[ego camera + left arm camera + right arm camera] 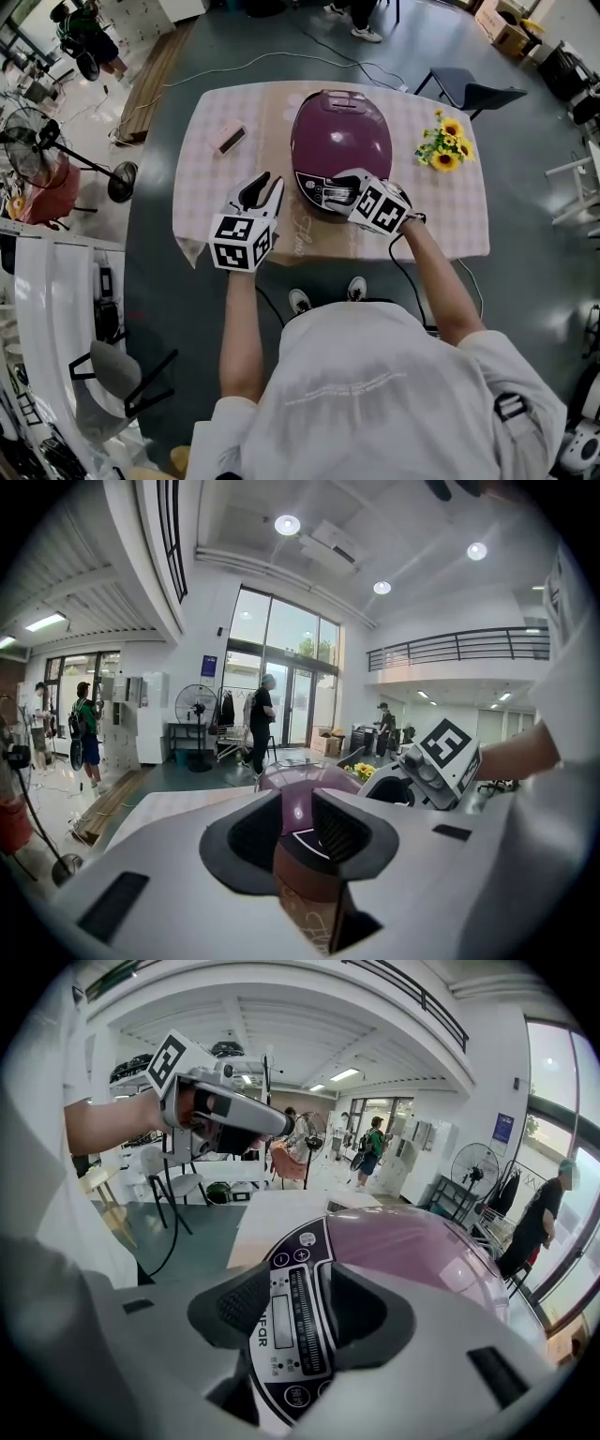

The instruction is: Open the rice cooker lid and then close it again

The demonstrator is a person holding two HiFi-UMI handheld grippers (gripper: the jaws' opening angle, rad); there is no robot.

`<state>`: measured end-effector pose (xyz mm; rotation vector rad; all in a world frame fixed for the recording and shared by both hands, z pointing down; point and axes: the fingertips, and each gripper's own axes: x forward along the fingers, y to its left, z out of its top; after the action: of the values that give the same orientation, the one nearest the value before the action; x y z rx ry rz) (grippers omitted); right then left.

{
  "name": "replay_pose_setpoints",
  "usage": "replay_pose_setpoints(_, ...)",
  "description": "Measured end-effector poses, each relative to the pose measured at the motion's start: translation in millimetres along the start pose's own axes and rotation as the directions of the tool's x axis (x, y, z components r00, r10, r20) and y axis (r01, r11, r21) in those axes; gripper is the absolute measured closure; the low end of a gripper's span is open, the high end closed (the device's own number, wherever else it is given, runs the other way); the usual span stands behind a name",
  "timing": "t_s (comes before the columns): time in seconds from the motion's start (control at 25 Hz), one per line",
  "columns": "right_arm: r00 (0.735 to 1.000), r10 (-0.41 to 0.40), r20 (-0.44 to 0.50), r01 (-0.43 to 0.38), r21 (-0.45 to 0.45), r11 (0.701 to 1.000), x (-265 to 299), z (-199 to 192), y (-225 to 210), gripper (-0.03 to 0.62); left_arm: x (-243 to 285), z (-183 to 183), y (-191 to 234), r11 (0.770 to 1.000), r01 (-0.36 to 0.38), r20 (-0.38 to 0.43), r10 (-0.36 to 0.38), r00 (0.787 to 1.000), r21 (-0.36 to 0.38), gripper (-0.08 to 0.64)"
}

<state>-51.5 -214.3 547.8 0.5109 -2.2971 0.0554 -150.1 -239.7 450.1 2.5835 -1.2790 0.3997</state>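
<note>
Now the right gripper [345, 190] straddles, fingers spread, the control panel [291, 1321] of the closed rice cooker [340, 139] — the left gripper [267, 186], fingers apart and empty, hangs just beside it.

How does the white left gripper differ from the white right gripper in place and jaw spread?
The left gripper hangs over the pink checked table, beside the rounded purple rice cooker and clear of it; the right gripper is at the cooker's front, jaws straddling its dark control panel. The left gripper's jaws stand closer together than the right gripper's. Both are open, gripping nothing.
</note>
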Motion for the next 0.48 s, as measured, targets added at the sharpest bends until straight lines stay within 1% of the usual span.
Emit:
replay_pose_setpoints(0.2, 1.000, -0.023, 0.010, 0.023, 0.006, 1.000, -0.9, -0.4, -0.2, 0.380, -2.4, -2.6, -1.0, 1.000, -0.001, 0.000, 0.001, 1.000, -0.004, 0.449)
replay_pose_setpoints(0.4, 0.997, -0.061, 0.046, 0.059, 0.028, 0.998, -1.3, -0.2, -1.3, 0.387, -3.9, -8.9, 0.6, 1.000, -0.001, -0.007, 0.001, 1.000, -0.017, 0.449)
replay_pose_setpoints(0.48, 0.997, -0.060, 0.045, 0.059, 0.035, 0.998, -2.0, -1.0, 0.3, 0.388, -5.2, -12.4, -0.4, 1.000, 0.004, -0.014, -0.004, 1.000, -0.020, 0.449)
